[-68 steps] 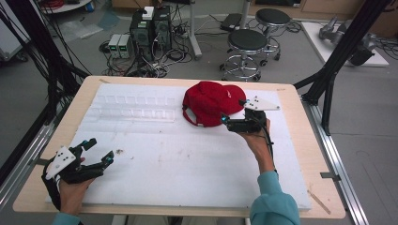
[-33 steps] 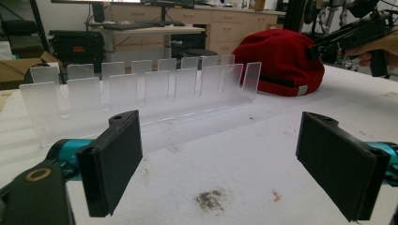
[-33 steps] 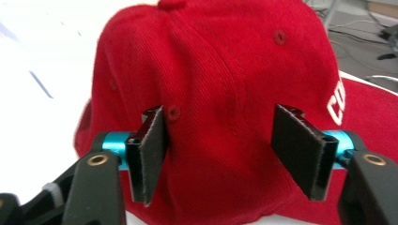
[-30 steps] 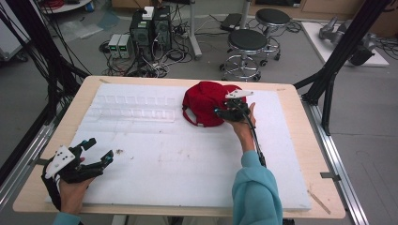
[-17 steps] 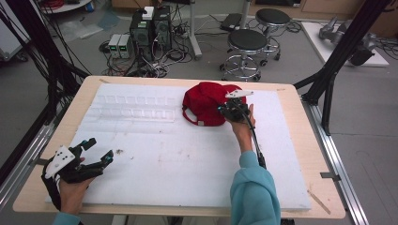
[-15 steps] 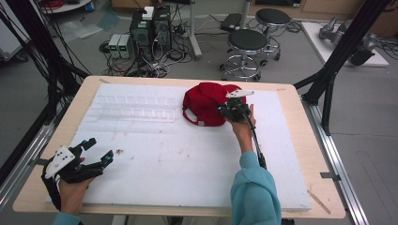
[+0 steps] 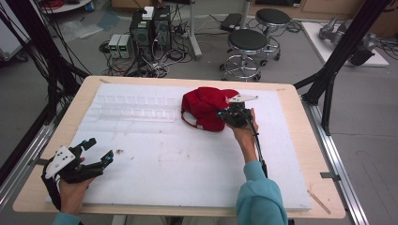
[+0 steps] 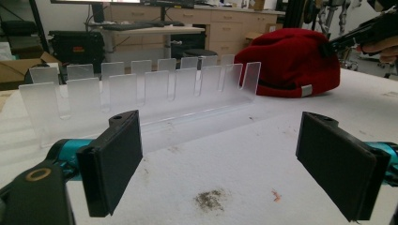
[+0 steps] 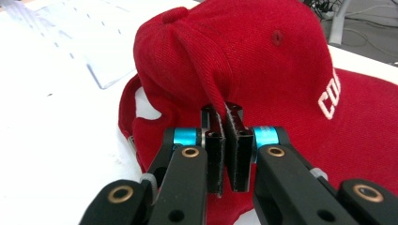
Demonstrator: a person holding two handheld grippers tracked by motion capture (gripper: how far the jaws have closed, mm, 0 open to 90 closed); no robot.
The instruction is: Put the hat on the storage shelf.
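Since the earlier frame, the right gripper [image 7: 228, 115] has been closed onto the red cap [image 7: 204, 107], at twelve o'clock on the white board [image 7: 187, 164]; the left gripper [image 7: 96, 152] is seen at eight o'clock. From the left gripper view, its jaws are spread, the clear rack [image 8: 141, 89] and cap beyond. From the right gripper view, a fold of the cap's crown is pinched.

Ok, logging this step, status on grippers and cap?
Right gripper shut on a fold of the red cap. Left gripper open, holding nothing, near table edge. Clear rack beside cap, not in the way.
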